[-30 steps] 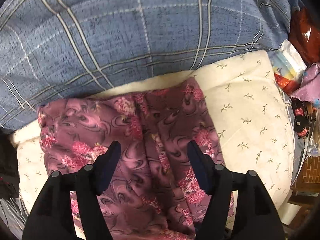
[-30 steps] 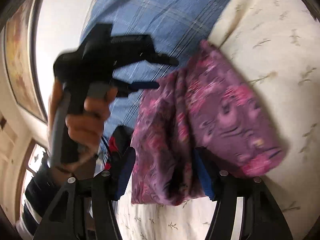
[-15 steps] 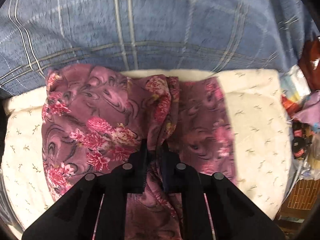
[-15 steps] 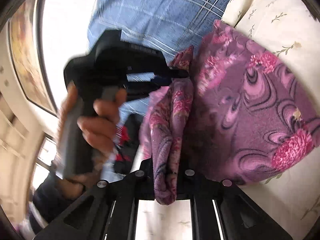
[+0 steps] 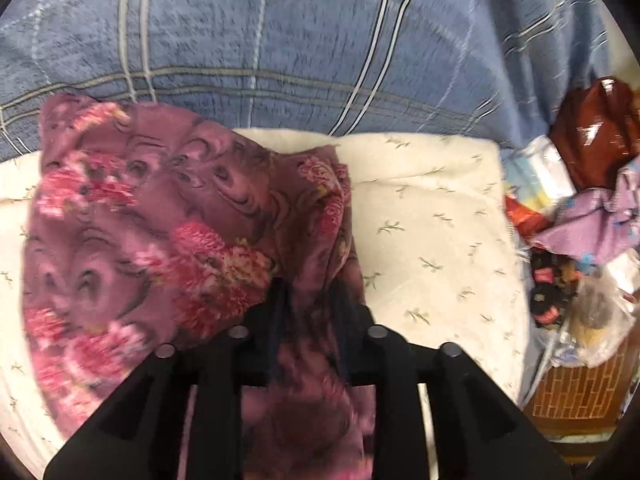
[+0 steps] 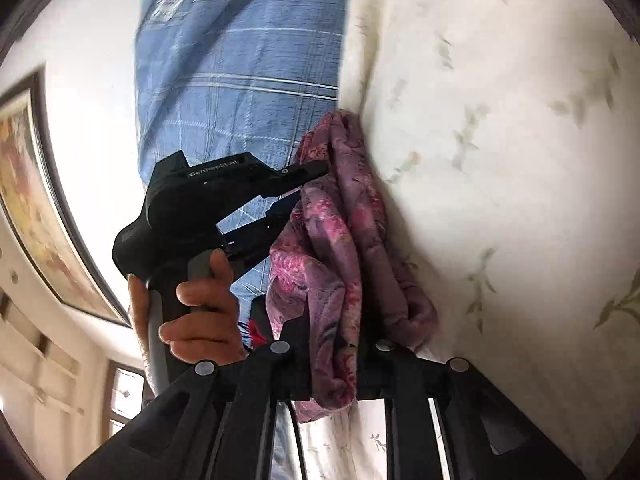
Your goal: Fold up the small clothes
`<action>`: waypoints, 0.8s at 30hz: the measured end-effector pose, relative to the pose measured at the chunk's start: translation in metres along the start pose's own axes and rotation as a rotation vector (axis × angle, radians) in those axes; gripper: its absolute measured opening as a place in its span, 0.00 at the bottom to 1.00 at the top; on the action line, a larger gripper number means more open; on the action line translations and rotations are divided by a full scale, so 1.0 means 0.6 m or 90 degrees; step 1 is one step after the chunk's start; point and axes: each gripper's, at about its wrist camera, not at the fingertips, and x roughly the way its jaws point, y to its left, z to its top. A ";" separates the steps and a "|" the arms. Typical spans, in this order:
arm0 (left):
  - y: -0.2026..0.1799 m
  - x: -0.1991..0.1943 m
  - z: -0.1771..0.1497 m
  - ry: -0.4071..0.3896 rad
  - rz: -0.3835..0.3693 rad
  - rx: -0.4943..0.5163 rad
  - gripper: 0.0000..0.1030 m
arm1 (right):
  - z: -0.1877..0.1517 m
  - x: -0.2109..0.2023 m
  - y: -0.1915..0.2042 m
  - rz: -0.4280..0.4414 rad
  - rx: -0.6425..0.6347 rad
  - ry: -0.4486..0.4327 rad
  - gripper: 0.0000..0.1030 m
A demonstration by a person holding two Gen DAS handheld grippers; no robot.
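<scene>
Lies on the cream floral bedding (image 5: pixel 432 216), at nine o'clock of the left wrist view: a purple floral garment (image 5: pixel 132 216), part folded, top edge against the blue plaid blanket (image 5: pixel 280 40). Clamped on a bunched ridge of that cloth, the left gripper (image 5: pixel 310 292), jaws narrow and just eased slightly wider, fabric between them. Likewise pinching a gathered edge near six o'clock of its own view, the right gripper (image 6: pixel 332 344), jaws nearly together, just opened a touch. Looks soft, light, limp, probably fleecy and not slippery; likely to sag and bunch. Best taken at corners or along the folded edge, not mid-panel.
</scene>
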 end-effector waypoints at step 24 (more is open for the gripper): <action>0.262 -0.061 -0.036 -0.113 -0.050 -0.137 0.71 | 0.144 0.184 0.149 -0.181 -0.312 0.069 0.10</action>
